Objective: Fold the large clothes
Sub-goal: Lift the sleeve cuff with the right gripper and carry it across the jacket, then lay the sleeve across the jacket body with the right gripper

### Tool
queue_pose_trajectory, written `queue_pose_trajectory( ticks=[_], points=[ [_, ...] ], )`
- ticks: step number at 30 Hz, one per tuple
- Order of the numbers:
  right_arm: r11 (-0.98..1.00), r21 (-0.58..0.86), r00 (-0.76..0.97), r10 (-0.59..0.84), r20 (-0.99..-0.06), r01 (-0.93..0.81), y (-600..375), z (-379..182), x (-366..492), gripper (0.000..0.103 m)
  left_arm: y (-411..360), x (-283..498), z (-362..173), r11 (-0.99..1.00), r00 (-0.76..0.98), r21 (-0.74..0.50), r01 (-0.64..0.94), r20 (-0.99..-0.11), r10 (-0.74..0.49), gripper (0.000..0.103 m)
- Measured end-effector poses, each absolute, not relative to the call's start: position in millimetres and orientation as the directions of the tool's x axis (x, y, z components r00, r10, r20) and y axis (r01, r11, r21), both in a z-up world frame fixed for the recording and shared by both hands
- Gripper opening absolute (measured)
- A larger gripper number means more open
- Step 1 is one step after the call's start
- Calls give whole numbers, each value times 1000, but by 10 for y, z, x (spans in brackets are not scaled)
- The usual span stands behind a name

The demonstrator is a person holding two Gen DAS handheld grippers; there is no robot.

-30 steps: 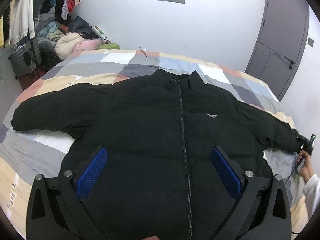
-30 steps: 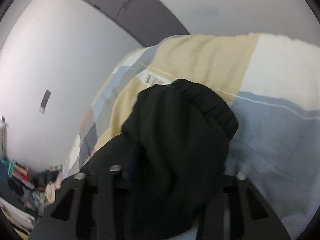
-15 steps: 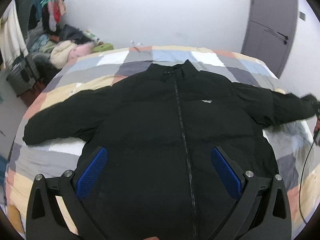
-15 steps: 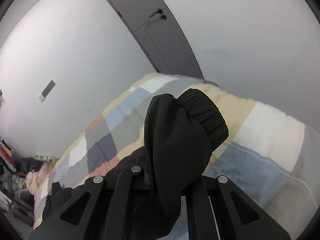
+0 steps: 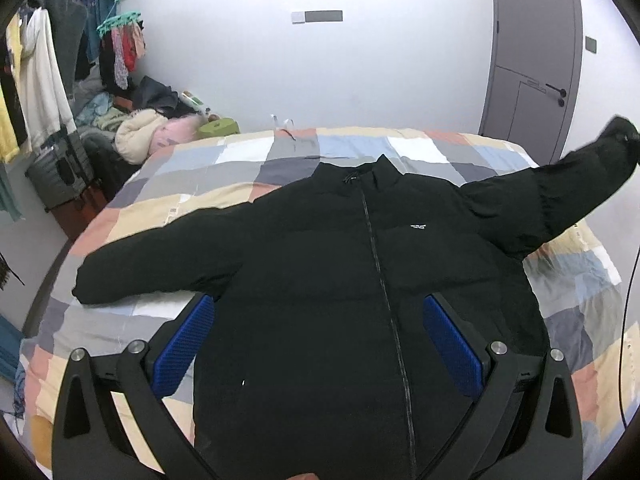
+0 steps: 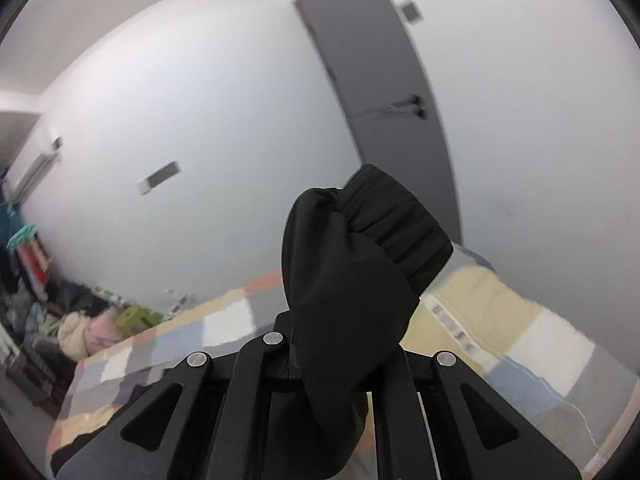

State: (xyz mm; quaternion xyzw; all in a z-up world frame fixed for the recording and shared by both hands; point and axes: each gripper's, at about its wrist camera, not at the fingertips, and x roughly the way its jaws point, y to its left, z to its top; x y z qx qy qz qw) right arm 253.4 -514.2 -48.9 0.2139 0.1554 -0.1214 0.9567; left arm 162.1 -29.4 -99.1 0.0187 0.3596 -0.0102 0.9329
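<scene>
A black puffer jacket (image 5: 332,264) lies front up on the patchwork bed (image 5: 248,160), zip closed, collar at the far side. Its left sleeve (image 5: 152,264) lies flat on the bed. Its right sleeve (image 5: 560,196) is lifted off the bed, cuff up at the right edge of the view. My left gripper (image 5: 320,344) is open above the jacket's lower body, blue pads wide apart. My right gripper (image 6: 340,360) is shut on the cuff end of that sleeve (image 6: 360,264) and holds it in the air.
A grey door (image 5: 528,60) stands at the far right. Piled clothes and a hanging rack (image 5: 120,92) fill the far left corner beside the bed. A thin black cable (image 5: 624,320) hangs at the right edge.
My right gripper has lifted the sleeve cuff from the bed high into the air. The left wrist view has pulled back and risen, so more of the jacket shows.
</scene>
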Motion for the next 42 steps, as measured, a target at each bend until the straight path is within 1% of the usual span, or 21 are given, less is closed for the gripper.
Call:
queue_pose_trajectory(
  ticks=[7, 13, 15, 18, 22, 27, 33, 39, 42],
  points=[
    [923, 336, 956, -93, -279, 188, -4287, -10, 2599, 6, -81, 1505, -909, 999, 757, -9, 37, -653, -34, 103],
    [975, 208, 968, -25, -252, 79, -3462, 253, 2732, 6, 110, 1457, -930, 999, 760, -33, 21, -649, -37, 103],
    [982, 180, 969, -6, -248, 52, -3189, 286, 2776, 6, 169, 1445, -978, 999, 754, -38, 17, -656, -38, 103],
    [981, 194, 967, 52, -249, -3, -2776, 295, 2864, 7, 282, 1431, -1025, 999, 749, -48, 12, -661, -41, 103],
    [985, 148, 962, 119, -247, -84, -2067, 279, 3003, 7, 468, 1457, -1088, 998, 747, -69, 5, -663, -50, 103],
    [975, 95, 930, 221, -295, -201, -1231, 21, 3301, 8, 724, 1504, -1165, 996, 753, -85, -22, -657, -39, 103],
    [938, 78, 861, 341, -378, -337, -275, -540, 3530, 9, 999, 1540, -1310, 996, 777, -89, -21, -629, -40, 103],
    [904, 81, 776, 404, -485, -420, 435, -1381, 3715, 10, 1205, 1679, -1564, 997, 760, -69, -30, -649, -22, 103],
    [893, 55, 740, 404, -537, -447, 689, -1793, 3766, 10, 1282, 1758, -1654, 995, 749, -90, -38, -662, -31, 103]
  ],
)
